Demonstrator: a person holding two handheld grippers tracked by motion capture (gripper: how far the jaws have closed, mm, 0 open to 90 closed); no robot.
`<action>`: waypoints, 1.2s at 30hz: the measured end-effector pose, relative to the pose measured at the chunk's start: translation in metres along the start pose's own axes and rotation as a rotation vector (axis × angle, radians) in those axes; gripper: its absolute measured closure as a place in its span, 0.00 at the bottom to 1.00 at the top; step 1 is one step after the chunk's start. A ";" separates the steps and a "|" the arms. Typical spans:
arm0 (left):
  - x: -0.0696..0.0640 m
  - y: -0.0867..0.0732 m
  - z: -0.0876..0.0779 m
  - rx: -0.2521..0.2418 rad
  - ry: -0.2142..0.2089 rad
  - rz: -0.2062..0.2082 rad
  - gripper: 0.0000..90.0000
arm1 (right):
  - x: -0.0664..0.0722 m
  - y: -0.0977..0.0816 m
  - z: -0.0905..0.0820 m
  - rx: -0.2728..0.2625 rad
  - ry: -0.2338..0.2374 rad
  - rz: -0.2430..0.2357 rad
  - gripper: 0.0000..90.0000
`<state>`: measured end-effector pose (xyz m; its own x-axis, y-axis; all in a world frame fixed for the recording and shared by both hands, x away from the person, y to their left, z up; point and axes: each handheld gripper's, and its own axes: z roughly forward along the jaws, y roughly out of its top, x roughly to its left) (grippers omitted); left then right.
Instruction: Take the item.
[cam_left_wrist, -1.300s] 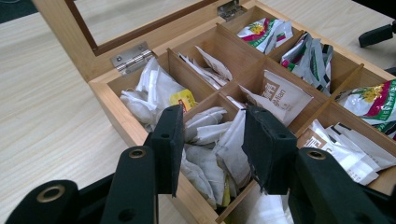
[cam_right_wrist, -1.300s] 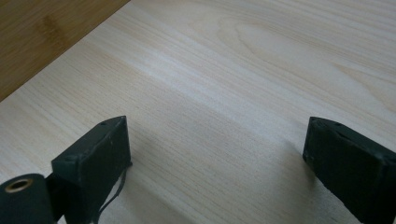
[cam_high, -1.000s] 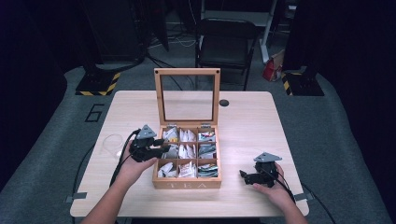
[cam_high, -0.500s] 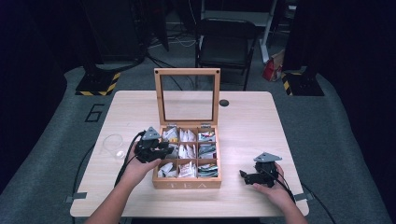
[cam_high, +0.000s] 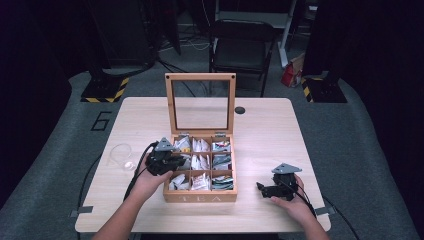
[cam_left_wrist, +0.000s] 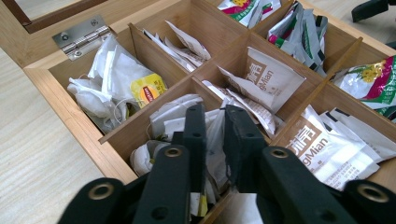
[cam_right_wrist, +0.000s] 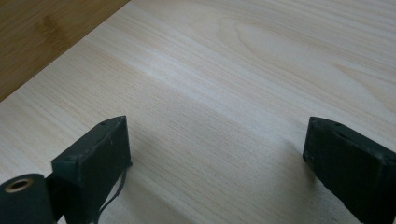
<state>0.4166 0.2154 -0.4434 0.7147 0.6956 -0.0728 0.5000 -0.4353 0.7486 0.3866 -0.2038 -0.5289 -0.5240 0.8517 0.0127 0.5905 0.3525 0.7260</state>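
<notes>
Now, left claw (cam_left_wrist: 215, 135): just closing, pinching a white tea bag (cam_left_wrist: 215, 140) in the tea box (cam_left_wrist: 70, 100);
Right claw (cam_right_wrist: 215, 154): spread, on the table (cam_right_wrist: 233, 70)

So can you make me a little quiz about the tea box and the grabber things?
1. True or false: the wooden tea box has its lid standing open.
2. What is the left gripper pinching? A) a white tea bag B) a spoon C) the lid
3. Where does the right gripper rest?

Key:
1. True.
2. A, in the middle compartment of the box's left column; its jaws have just been closing on it.
3. On the table, right of the box, jaws open and empty.
</notes>
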 end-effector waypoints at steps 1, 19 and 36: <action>0.000 0.000 0.000 0.002 -0.001 0.002 0.93 | 0.000 0.000 0.000 -0.001 0.003 0.001 0.07; -0.002 0.000 -0.001 0.002 -0.012 0.008 0.97 | 0.000 0.000 0.000 0.001 0.005 0.002 0.07; 0.001 0.010 -0.016 -0.054 0.007 0.007 0.97 | 0.000 0.000 0.000 0.001 0.005 0.002 0.07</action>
<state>0.4142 0.2210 -0.4252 0.7143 0.6969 -0.0631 0.4679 -0.4087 0.7836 0.3865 -0.2039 -0.5288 -0.5261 0.8503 0.0172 0.5918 0.3515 0.7255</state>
